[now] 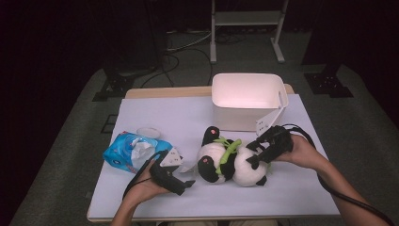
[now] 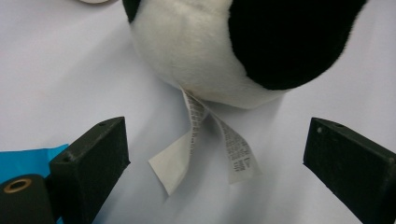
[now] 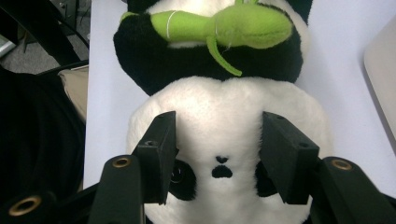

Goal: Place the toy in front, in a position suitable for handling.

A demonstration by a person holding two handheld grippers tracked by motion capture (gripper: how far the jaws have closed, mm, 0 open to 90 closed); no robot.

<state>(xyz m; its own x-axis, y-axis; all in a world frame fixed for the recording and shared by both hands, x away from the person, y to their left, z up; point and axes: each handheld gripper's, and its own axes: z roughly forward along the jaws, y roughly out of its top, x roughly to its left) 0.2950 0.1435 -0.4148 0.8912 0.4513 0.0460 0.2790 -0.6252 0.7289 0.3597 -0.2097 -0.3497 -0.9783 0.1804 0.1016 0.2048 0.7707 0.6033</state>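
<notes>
1. The left claw (image 1: 188,183) is showing a matt black body with a white three-cornered plate on top.
2. The right claw (image 1: 252,153) is trailing a thick black cable.
3. Brass-ringed screw holes are showing behind blocky black jaws.
4. Both forearms are showing no sleeves.

One plush panda (image 1: 230,162) is lying on the table (image 1: 155,113), carrying a single green bamboo sprig (image 1: 229,151) and trailing two white care labels (image 2: 205,144). One white bin (image 1: 247,99) is standing behind it. One blue wipes packet (image 1: 131,151) is sitting at the left, with one small round lid (image 1: 148,132) beside it. Two grippers, left gripper (image 1: 188,183) and right gripper (image 1: 254,153), are working the scene, one in each of a person's two hands.
</notes>
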